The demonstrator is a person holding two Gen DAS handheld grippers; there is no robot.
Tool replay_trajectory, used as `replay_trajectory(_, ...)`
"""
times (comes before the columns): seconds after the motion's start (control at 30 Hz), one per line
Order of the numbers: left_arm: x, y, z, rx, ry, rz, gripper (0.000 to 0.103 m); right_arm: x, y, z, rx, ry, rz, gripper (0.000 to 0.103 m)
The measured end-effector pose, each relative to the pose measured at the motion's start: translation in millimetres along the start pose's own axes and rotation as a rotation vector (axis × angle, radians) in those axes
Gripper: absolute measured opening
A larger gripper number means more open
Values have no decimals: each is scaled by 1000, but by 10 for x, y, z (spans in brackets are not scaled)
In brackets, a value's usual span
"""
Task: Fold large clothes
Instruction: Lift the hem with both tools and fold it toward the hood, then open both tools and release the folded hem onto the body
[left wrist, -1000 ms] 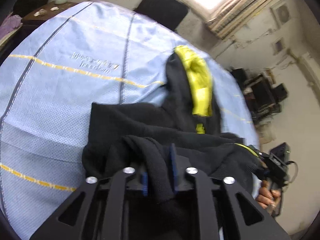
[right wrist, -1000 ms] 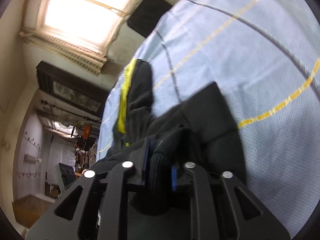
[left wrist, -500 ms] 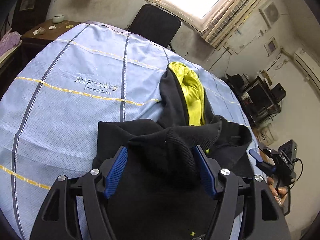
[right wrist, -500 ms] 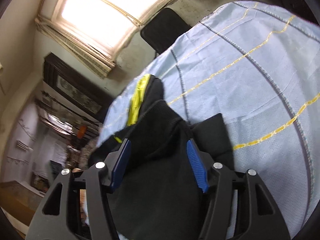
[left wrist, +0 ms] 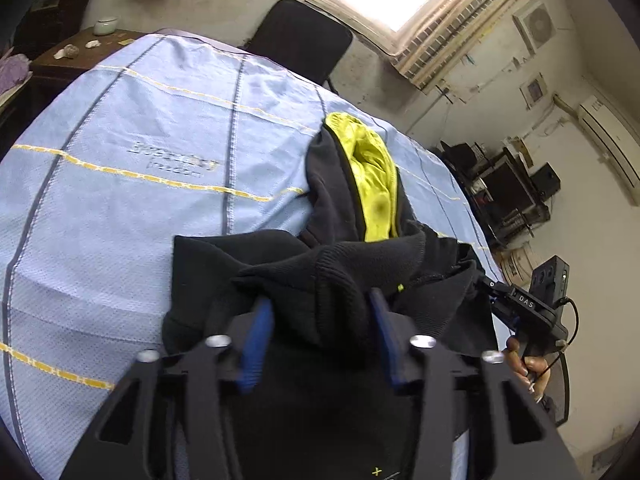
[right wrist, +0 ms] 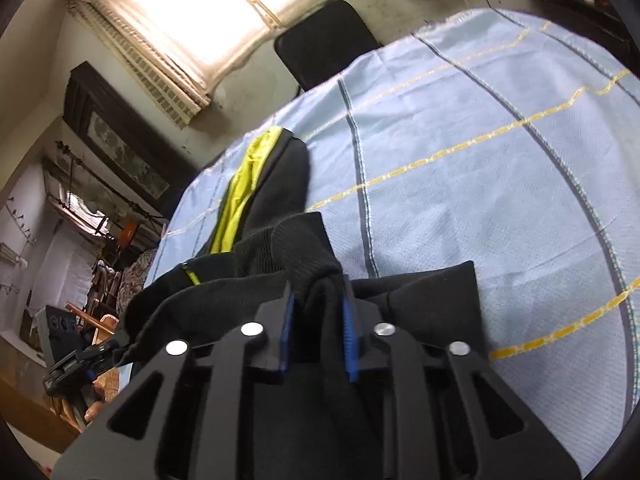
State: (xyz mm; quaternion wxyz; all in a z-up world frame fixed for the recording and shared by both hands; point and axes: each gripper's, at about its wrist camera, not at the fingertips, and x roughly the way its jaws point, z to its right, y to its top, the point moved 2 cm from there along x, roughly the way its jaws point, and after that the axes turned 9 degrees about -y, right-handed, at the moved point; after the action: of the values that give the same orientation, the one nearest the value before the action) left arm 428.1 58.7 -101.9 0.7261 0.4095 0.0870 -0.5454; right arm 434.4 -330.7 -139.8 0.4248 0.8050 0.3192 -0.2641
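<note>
The left gripper [left wrist: 320,320] has its blue pads [left wrist: 256,340] spread apart, a bunched fold of the black hoodie [left wrist: 328,280] lying between them. The hoodie rests on a pale blue cloth [left wrist: 120,200] with yellow stripes — its hood [left wrist: 372,172] open, showing yellow lining. The right gripper [left wrist: 524,304] sits at the hoodie's right edge, held by a hand [left wrist: 524,364].

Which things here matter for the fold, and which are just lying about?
In the job:
- black hoodie with yellow-lined hood
- blue bedsheet under it
- left gripper, right gripper, fingers either side of bunched black fabric

Lying about:
- black chair behind the bed
- side table with a small pot
- shelves of electronics
</note>
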Motion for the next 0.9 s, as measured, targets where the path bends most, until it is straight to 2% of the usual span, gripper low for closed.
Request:
replay_trajectory(0.13,-4,-29,38,14,16,3,23,-198,-42,-71,-35,18,28,12)
replay_trajectory(0.33,-253,-256,101,19,3,-5,20,-825,-367,-321,-190,42,65,12)
replay_trajectory(0.47,-522,-632,148,74,48,-36,20,-1105,-812,-385,-293,37,9,12)
replay_trajectory(0.5,-560,-704,139,78,57,-44,15,-1140,-948,-376,-317,31,-22,13)
replay_trajectory(0.53,-616,-845,110,82,76,-66,6,-1155,-1057,-365,-334,23,-52,14)
replay_trajectory(0.6,-679,-1000,50,78,100,-92,6,-1188,-1256,-343,-379,14,-118,23)
replay_trajectory(0.67,-769,-1157,0,81,130,-118,6,-1290,-1341,-338,-405,-20,-122,50)
replay_trajectory(0.7,-825,-1202,-6,87,143,-120,6,-1408,-1323,-343,-406,-21,-113,54)
replay_trajectory(0.77,-1029,-1240,47,108,153,-82,6,-1646,-1241,-370,-390,21,-59,57)
replay_trajectory(0.87,-1260,-1093,254,158,141,3,7,-1937,-999,-454,-342,124,13,58)
replay_trajectory(0.9,-1270,-1027,331,175,130,17,13,-1944,-874,-518,-325,134,25,58)
